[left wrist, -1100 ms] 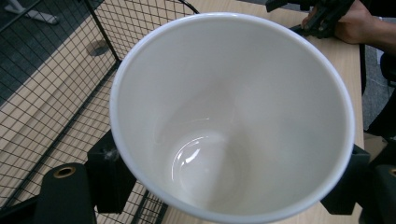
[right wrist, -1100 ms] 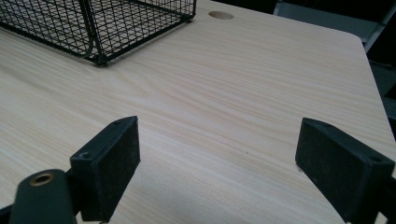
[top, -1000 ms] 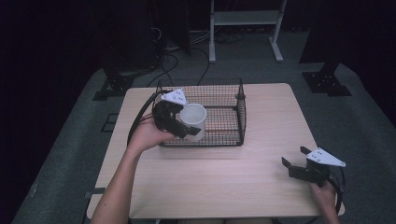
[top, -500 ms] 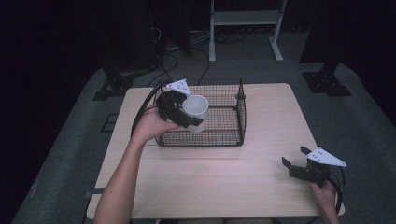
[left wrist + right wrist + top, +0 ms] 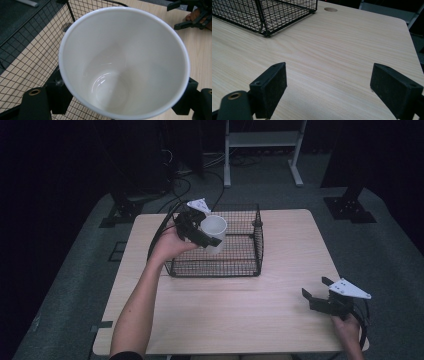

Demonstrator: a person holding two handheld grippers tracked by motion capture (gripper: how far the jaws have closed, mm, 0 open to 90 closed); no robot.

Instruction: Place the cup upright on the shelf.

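We've got a light wood table [image 5: 225,310] with rounded corners, and there's a round hole [image 5: 330,9] near its far edge. It sits on grey carpet [image 5: 390,250]. Behind it, a white metal stand [image 5: 262,140] is on the floor, with a tangle of cables [image 5: 210,162] just left of it. Black stand feet [image 5: 349,207] flank the table's far corners, another one [image 5: 120,212] on the left.

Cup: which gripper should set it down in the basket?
Left. The left gripper is shut on the cup, held above the basket. The right gripper is open, empty, near the table's front right corner, apart from the basket.
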